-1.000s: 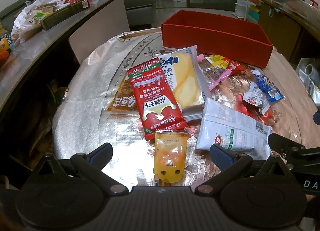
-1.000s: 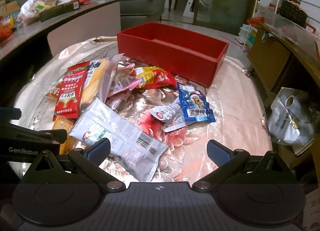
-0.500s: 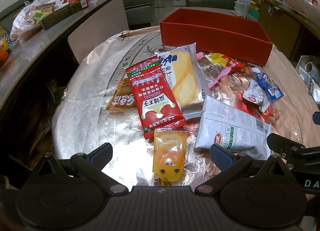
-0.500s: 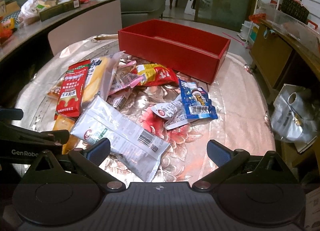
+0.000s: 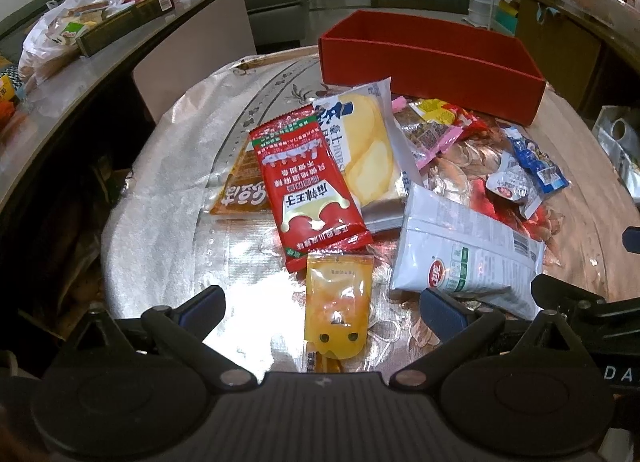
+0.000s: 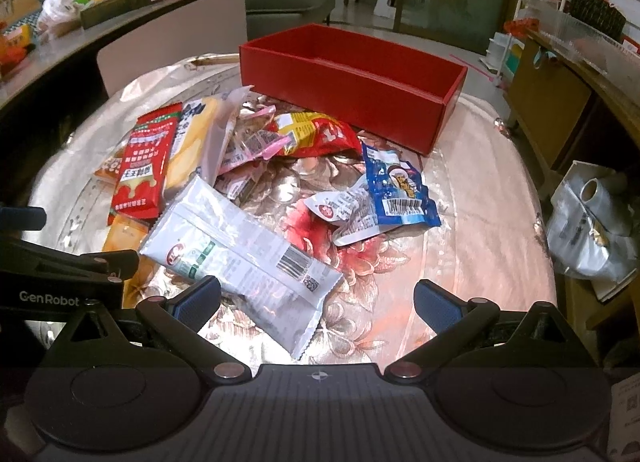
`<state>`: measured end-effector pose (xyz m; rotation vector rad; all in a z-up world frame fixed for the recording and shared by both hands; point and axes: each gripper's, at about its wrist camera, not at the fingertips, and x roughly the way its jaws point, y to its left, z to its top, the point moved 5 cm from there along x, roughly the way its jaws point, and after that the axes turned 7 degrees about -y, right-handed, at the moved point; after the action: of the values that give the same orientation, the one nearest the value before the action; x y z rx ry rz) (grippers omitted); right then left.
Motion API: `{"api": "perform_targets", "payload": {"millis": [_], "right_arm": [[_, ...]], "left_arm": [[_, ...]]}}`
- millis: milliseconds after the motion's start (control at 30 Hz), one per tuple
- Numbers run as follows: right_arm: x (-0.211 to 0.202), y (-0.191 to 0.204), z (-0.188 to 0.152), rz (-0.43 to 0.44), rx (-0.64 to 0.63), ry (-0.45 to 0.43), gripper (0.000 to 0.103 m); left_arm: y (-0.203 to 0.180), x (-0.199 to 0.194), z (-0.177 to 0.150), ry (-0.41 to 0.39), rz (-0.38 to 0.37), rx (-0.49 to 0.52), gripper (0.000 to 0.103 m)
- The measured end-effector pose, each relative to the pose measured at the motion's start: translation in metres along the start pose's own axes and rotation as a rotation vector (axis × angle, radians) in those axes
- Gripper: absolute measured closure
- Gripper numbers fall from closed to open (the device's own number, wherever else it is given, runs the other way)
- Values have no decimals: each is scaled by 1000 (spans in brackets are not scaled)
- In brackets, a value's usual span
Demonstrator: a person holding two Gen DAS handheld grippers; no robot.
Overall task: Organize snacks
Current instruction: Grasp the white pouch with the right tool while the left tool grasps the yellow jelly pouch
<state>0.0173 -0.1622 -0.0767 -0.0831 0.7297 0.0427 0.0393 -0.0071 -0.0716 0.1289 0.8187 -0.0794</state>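
An empty red box (image 5: 432, 62) (image 6: 352, 82) stands at the far side of a round table. Several snack packets lie in front of it: a red packet (image 5: 310, 190) (image 6: 146, 166), a yellow bread pack (image 5: 370, 150), a white bag (image 5: 464, 254) (image 6: 240, 250), a small orange pouch (image 5: 338, 302), a blue packet (image 6: 396, 190). My left gripper (image 5: 322, 310) is open and empty, its fingers either side of the orange pouch. My right gripper (image 6: 316, 302) is open and empty, over the near end of the white bag.
The table has a shiny foil and flowered cover (image 6: 472, 246). A curved counter (image 5: 80, 74) with bags and boxes runs along the left. A silver bag (image 6: 592, 230) sits off the table to the right, beside a wooden cabinet (image 6: 552, 102).
Both grippers have shifted slightly; the table and snacks sit a little nearer in both views. Nothing was taken hold of or moved.
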Motion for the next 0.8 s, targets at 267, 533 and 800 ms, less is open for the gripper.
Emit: {"api": "perform_targets", "payload": {"millis": [267, 533, 800], "right_arm": [[4, -6, 3, -9, -51, 18, 0], [8, -12, 12, 67, -102, 32, 0], [33, 29, 18, 240, -393, 31, 3]], "left_arm": [[2, 12, -9, 61, 1, -24, 4], [-1, 18, -10, 92, -4, -22, 4], [10, 22, -16, 127, 25, -44, 4]]}}
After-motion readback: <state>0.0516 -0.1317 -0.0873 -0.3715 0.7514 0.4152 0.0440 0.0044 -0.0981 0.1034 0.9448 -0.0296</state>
